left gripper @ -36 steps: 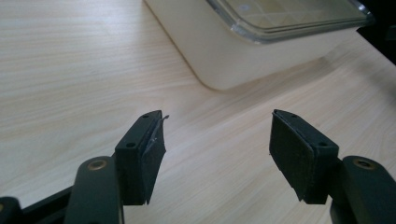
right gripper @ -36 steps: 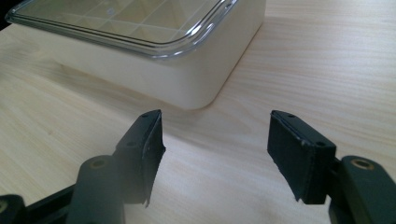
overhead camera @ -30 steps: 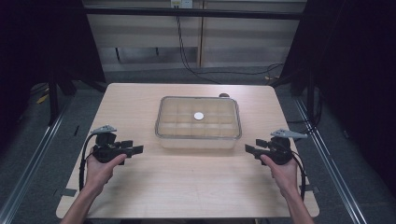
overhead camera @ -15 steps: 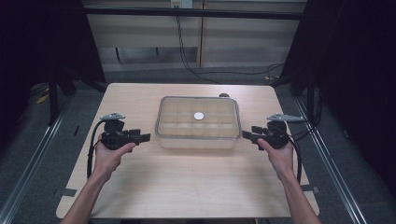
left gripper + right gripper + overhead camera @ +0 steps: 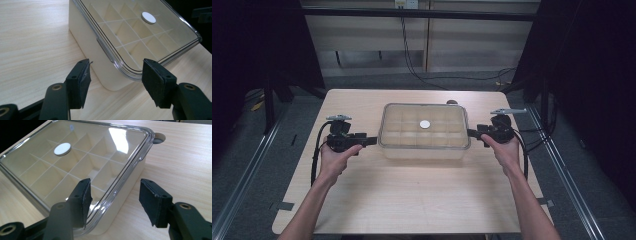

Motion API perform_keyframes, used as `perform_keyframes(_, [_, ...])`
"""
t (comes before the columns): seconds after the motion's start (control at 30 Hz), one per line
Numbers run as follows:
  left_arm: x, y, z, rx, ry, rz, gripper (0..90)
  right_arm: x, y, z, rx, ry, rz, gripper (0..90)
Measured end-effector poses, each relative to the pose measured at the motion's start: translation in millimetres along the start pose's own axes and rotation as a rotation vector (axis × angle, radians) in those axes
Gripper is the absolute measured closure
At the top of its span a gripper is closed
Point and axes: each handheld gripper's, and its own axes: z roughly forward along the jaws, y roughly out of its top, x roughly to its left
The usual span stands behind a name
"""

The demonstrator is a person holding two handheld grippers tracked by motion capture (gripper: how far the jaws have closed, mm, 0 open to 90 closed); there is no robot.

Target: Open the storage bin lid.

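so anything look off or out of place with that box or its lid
Nothing stands out. The clear lid sits flat and square on the divided box, with a white round disc at its centre. The compartments look empty, and both open hand-held grippers flank its ends.

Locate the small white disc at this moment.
The white disc sits on the clear lid of the compartment box, near the lid's centre in the high view, roughly midway between the left hand-held gripper and right hand-held gripper.

The picture edges are cutting off the box [image 5: 110,62] in both gripper views, and the high view is leaving the white disc [image 5: 425,124] too small to identify.
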Motion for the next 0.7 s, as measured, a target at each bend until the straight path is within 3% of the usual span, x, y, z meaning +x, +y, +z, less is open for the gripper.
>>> perform_keyframes(0.17, [2.3,5.0,3.9,0.012,0.008,-0.001,39.6,-8.0,8.8,9.0,0.010,0.001,0.001,43.5])
perform_keyframes(0.23, [2.2,7.1,6.7,0.028,0.032,0.003,45.3,-10.1,13.8,14.8,0.025,-0.001,-0.002,43.5])
perform_keyframes(0.3, [3.2,8.2,10.1,0.032,0.028,-0.001,45.9,-11.3,18.2,21.0,0.039,0.000,-0.008,43.5])
perform_keyframes(0.6, [6.4,16.0,19.2,0.043,0.026,-0.008,39.2,-14.5,34.2,43.3,0.082,-0.015,-0.036,43.5])
perform_keyframes(0.7, [5.1,18.1,24.2,0.068,0.030,-0.018,38.3,-17.8,36.0,48.2,0.085,-0.028,-0.031,43.6])
